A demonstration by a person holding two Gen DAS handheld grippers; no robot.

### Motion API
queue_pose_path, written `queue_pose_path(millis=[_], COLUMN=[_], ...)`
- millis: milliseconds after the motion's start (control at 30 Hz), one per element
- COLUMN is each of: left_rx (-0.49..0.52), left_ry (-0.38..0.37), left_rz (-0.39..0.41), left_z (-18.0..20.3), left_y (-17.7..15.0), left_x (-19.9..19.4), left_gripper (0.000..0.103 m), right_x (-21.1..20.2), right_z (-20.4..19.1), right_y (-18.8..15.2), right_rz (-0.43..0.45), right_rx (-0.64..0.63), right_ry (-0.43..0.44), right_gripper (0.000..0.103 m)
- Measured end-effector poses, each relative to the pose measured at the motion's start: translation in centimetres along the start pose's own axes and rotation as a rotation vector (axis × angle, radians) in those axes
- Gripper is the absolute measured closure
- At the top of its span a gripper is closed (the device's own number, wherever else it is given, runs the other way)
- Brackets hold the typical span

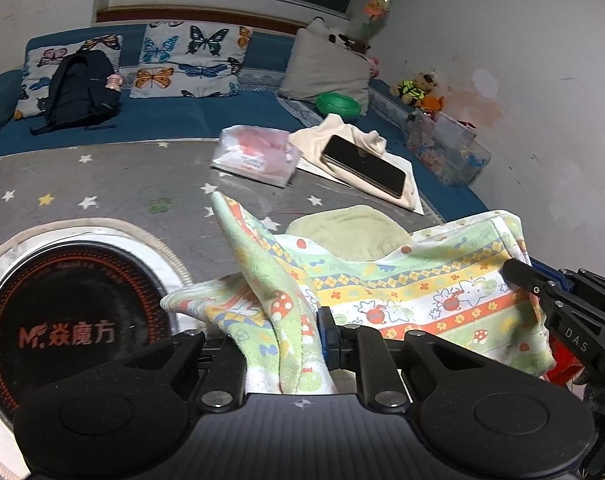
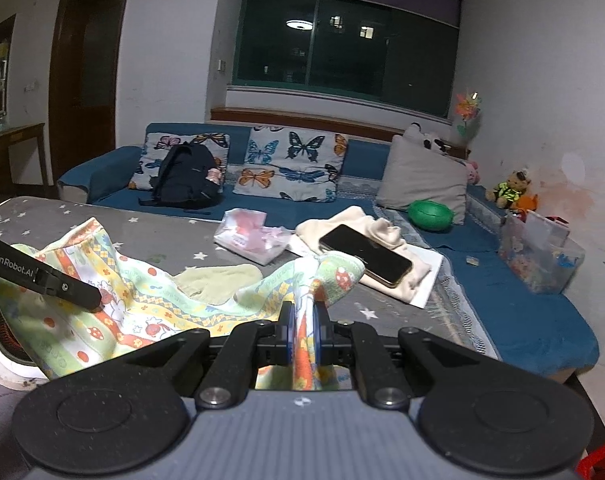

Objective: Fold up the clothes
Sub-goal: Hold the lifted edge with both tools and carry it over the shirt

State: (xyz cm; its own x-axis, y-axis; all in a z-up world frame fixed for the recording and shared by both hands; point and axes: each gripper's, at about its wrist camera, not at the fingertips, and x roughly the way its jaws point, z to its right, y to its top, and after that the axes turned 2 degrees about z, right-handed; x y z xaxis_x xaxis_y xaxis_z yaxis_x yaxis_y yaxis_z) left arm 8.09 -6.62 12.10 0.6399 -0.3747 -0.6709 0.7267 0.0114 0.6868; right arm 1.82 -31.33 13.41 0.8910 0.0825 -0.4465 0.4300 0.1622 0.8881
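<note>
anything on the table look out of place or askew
A phone lies tilted on a crumpled cream cloth, an unsteady perch. Otherwise nothing stands out: both tools pinch the patterned towel.

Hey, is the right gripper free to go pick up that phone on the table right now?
Probably not: the right gripper is shut on the patterned towel, so it would have to let go first. The phone lies uncovered on a cream cloth ahead.

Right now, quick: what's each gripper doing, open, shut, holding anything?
Left gripper: shut on the patterned towel, pinching a bunched edge.
Right gripper: shut on the same patterned towel, cloth clamped between its blue pads.
</note>
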Motion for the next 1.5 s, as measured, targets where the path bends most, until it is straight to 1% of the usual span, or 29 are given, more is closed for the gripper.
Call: queue_pose_path(millis=[333, 567, 733, 1067, 1500], left_rx=[0.054, 0.088, 0.116, 0.124, 0.144], left_ry=[-0.013, -0.002, 0.020, 0.031, 0.057], left_rz=[-0.012, -0.004, 0.005, -0.006, -0.025], left_z=[3.4, 4.9, 5.4, 5.7, 6.5], left_y=[0.8, 1.5, 1.9, 2.7, 3.0], left_x=[2.0, 2.7, 3.3, 4.8, 7.0], left_gripper=[0.087, 0.087, 0.087, 0.087, 0.087], right_x=[-0.2, -0.1, 0.4, 1.8, 3.8], right_z=[3.1, 4.5, 5.1, 5.6, 6.3], right_y=[-0.5, -0.4, -0.2, 0.4, -0.1], right_rz=[0.008, 0.017, 0.023, 0.022, 0.009], right_rx=[0.016, 0.022, 0.025, 0.017, 0.019], right_ry=[-0.043, -0.054, -0.061, -0.068, -0.079], right_gripper=[0.095, 0.095, 0.095, 0.095, 0.095])
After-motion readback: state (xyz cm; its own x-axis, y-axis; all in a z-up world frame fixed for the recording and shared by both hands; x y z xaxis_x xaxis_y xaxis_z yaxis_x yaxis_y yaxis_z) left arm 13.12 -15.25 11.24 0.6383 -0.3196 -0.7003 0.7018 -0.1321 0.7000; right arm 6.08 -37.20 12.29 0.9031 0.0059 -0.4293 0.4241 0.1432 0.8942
